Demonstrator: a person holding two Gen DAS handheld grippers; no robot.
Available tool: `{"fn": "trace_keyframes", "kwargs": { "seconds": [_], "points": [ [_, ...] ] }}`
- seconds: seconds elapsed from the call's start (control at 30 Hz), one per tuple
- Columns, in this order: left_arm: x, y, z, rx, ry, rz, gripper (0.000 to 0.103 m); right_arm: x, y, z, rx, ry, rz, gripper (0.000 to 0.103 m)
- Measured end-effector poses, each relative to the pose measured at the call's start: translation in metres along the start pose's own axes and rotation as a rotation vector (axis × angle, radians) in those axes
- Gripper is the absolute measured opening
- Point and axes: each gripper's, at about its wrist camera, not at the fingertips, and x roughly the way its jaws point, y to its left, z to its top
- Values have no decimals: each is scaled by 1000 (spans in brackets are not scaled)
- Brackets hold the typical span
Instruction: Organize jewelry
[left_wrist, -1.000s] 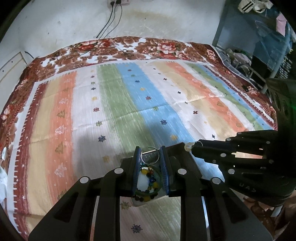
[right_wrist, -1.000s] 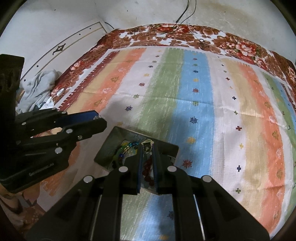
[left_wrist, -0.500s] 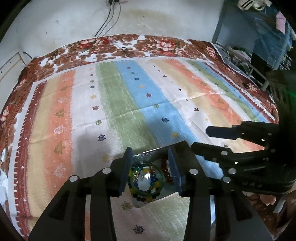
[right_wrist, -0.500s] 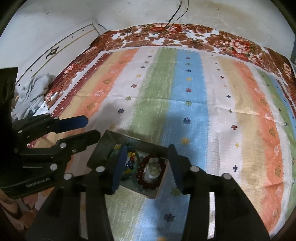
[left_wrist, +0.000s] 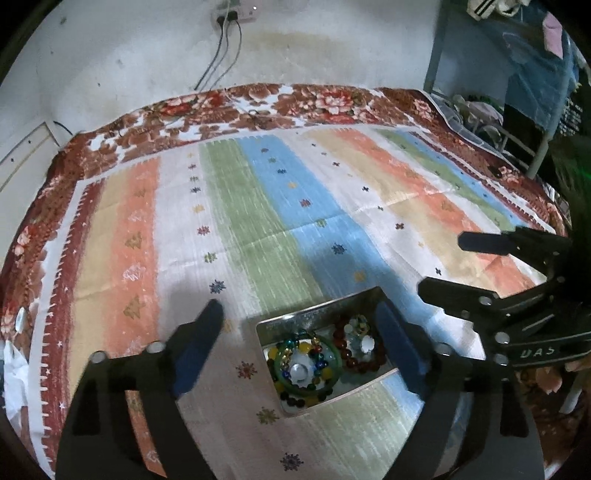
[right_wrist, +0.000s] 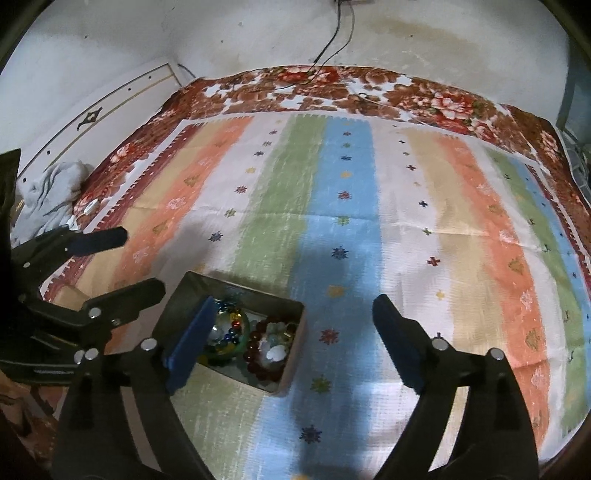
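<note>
While my left gripper (left_wrist: 299, 325) hung over the striped cloth (left_wrist: 258, 229), its jaws stood wide with nothing between them but air. Below them sat the metal box (left_wrist: 317, 306), and inside lay a green ring of coloured beads (left_wrist: 306, 365) touching a dark red bead bracelet (left_wrist: 354, 354) on its right. My right gripper (left_wrist: 439, 262) showed off to the right of the box, spread wide too.

From my right wrist, my right gripper (right_wrist: 291, 317) was just as wide and empty. The box (right_wrist: 173, 310) lay low and left, one blue pad (right_wrist: 188, 339) over its left side, both bead pieces inside. My left gripper (right_wrist: 142, 262) gaped beside it.
</note>
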Motion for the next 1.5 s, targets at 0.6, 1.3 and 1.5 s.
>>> {"fn": "trace_keyframes", "kwargs": {
  "seconds": [0.6,1.3,1.5],
  "points": [
    [-26,0,-19,-47,-70,2,97,-27,-4,-19,-23,-83,-42,98],
    [-40,-7,-35,-35,-124,75,98,-48,5,-40,-49,-158,-11,98],
    [-41,-7,-36,-30,-130,77,98,-47,5,-40,-48,-152,-10,98]
  ]
}}
